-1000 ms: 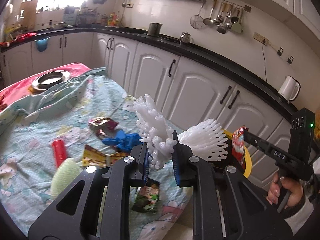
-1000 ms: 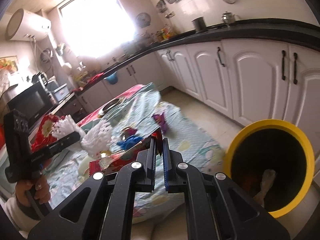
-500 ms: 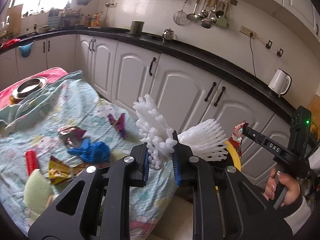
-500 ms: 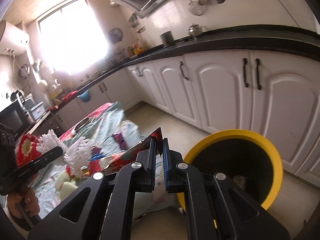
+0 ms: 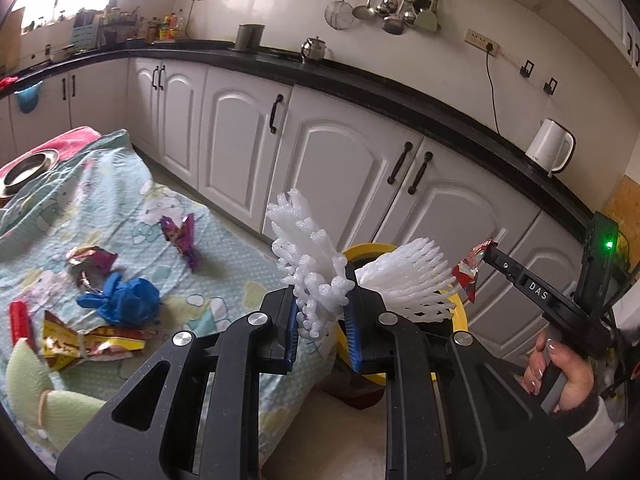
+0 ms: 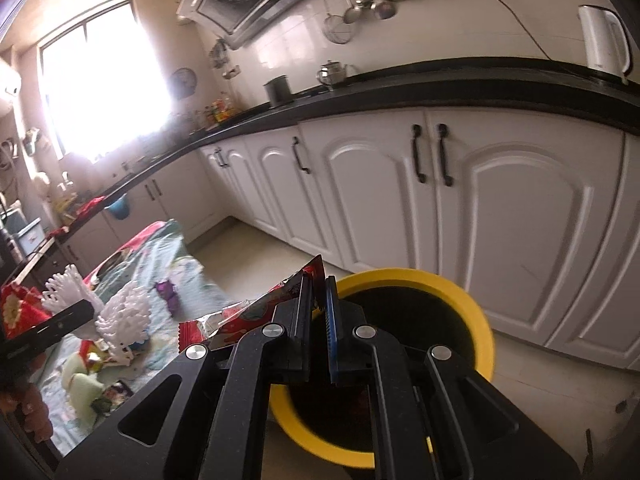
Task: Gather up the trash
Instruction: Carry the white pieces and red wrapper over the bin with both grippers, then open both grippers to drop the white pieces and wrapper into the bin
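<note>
While clamping a red wrapper (image 6: 256, 312), the right hand-held gripper (image 6: 319, 320) is hovering just before the yellow bin (image 6: 472, 320), nearer than the left.

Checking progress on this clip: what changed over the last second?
Both grippers swung from over the table toward the yellow bin, which now sits right under the right gripper. Unchanged: left gripper shut on the white foam net, right on the red wrapper; nothing dropped.

Yellow-rimmed bin (image 6: 478, 320) mouth open, unobstructed from above. White cabinets (image 6: 520, 220) close behind bin. Cloth-covered table (image 5: 224, 240) edge just beside bin on left. Bare floor (image 6: 256, 248) strip between table and cabinets.
</note>
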Demonstrator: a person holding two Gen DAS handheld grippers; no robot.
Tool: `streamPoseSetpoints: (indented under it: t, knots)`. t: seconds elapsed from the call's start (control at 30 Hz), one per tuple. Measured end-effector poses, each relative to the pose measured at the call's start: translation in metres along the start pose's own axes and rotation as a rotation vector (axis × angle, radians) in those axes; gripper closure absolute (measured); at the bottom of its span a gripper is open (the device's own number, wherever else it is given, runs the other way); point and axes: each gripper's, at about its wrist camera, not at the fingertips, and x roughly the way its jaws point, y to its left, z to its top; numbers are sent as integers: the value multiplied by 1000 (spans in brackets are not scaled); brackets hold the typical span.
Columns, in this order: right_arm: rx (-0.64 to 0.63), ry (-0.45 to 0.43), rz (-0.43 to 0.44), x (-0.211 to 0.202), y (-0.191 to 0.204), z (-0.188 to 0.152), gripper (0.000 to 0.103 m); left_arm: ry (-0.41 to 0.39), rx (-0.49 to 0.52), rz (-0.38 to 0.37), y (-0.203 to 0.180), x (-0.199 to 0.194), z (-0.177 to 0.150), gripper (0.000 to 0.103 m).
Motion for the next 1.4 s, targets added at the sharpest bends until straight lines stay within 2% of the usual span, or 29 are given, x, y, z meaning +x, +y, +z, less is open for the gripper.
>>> streamPoseSetpoints:
  t: [0.7, 0.83, 1.23, 1.4]
  knots:
    - [69, 54, -184, 23, -58, -26, 96, 139, 77, -2, -35, 69, -29, 90]
    - [54, 63, -211, 27, -62, -31, 93, 157, 105, 12, -43, 79, -34, 90]
    - [46, 107, -229, 39, -69, -41, 90, 218, 163, 47, -57, 114, -46, 89]
    - [66, 116, -227, 41, -72, -43, 82, 243, 170, 44, -63, 126, -49, 89]
